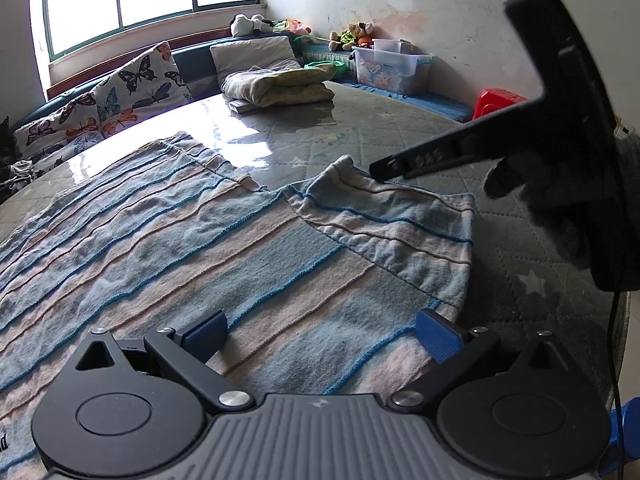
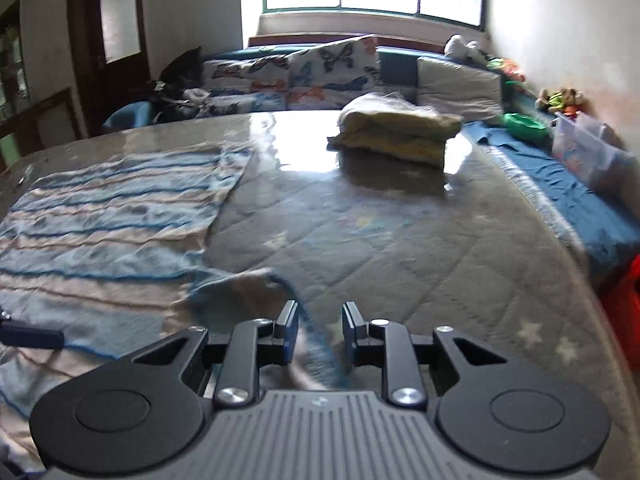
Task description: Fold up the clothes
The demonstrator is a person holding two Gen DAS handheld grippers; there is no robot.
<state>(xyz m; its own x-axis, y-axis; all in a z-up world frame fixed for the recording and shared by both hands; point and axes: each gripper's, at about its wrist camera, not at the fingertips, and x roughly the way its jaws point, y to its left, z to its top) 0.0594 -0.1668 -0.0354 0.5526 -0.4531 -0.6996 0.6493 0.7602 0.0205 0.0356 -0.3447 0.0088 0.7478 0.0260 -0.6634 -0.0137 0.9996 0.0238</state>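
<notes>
A blue, pink and white striped garment (image 1: 200,248) (image 2: 100,216) lies spread flat on a grey quilted mattress (image 1: 360,128) (image 2: 400,260). Its sleeve (image 1: 400,224) points right, with the end raised in a small peak. My left gripper (image 1: 320,334) hovers open over the garment's near hem, with nothing between its blue pads (image 1: 204,336). My right gripper (image 2: 320,330) (image 1: 380,172), held by a gloved hand (image 1: 560,208), is at the sleeve end. Its jaws stand a little apart, with the blurred sleeve edge (image 2: 316,344) running between them.
A folded yellow-grey pile (image 1: 280,88) (image 2: 396,132) sits further back on the mattress. Butterfly cushions (image 1: 120,88) line the window side. A clear plastic box (image 1: 392,66), soft toys and a red stool (image 1: 496,102) (image 2: 624,300) stand along the right wall.
</notes>
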